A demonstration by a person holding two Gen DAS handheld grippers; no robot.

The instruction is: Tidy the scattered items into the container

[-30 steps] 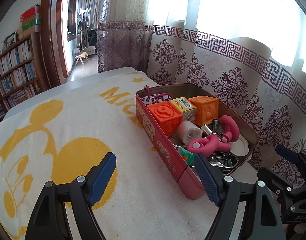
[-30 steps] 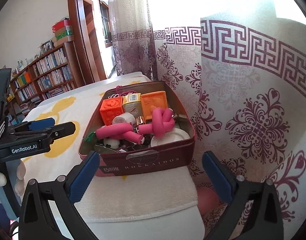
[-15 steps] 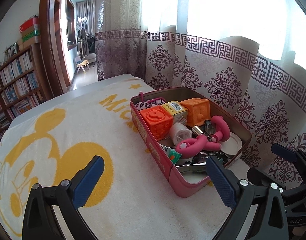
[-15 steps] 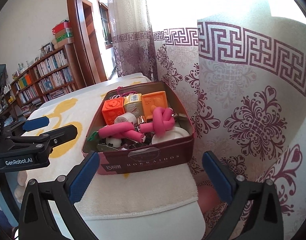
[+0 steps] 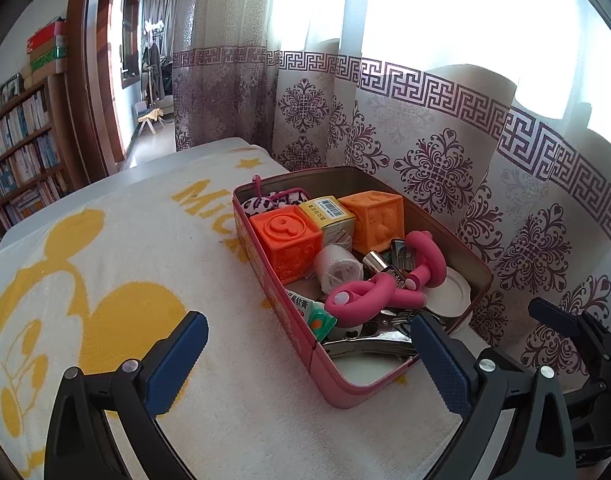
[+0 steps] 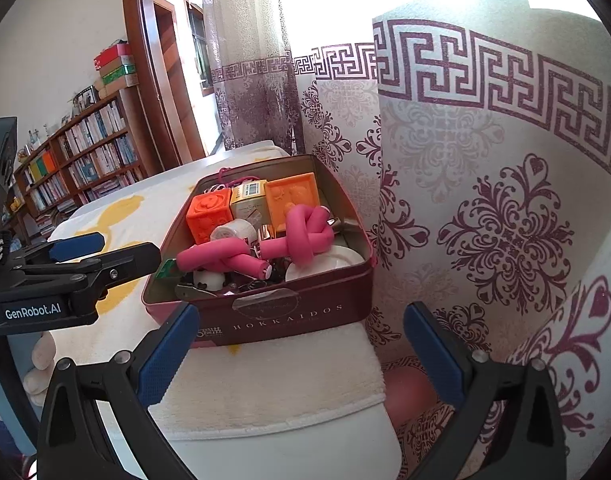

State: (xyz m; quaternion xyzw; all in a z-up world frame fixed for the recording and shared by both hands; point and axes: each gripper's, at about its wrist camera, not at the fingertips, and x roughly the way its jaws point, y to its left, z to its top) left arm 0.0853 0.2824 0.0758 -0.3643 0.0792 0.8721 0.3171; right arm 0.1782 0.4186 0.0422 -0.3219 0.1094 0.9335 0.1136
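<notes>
A pink-red metal tin (image 5: 272, 285) stands open on a white towel with a yellow cartoon print (image 5: 105, 280). In it lie two orange cubes (image 5: 286, 240), a yellow box (image 5: 329, 216), a white roll (image 5: 338, 267), a knotted pink foam roller (image 5: 375, 294), a metal clip (image 5: 365, 338) and a white lid (image 5: 449, 294). My left gripper (image 5: 309, 350) hangs open and empty over the tin's near corner. My right gripper (image 6: 301, 344) is open and empty just in front of the tin's short wall (image 6: 289, 316). No loose item shows on the towel.
A patterned curtain (image 5: 445, 160) hangs close behind and to the right of the tin. The white table edge (image 6: 265, 452) lies near the right gripper. A bookshelf (image 6: 85, 152) and a doorway stand at the far left. The left gripper's fingers (image 6: 105, 252) reach in beside the tin.
The left gripper's jaws have spread wider, and its view has drawn back a little from the tin. The right gripper has kept still.
</notes>
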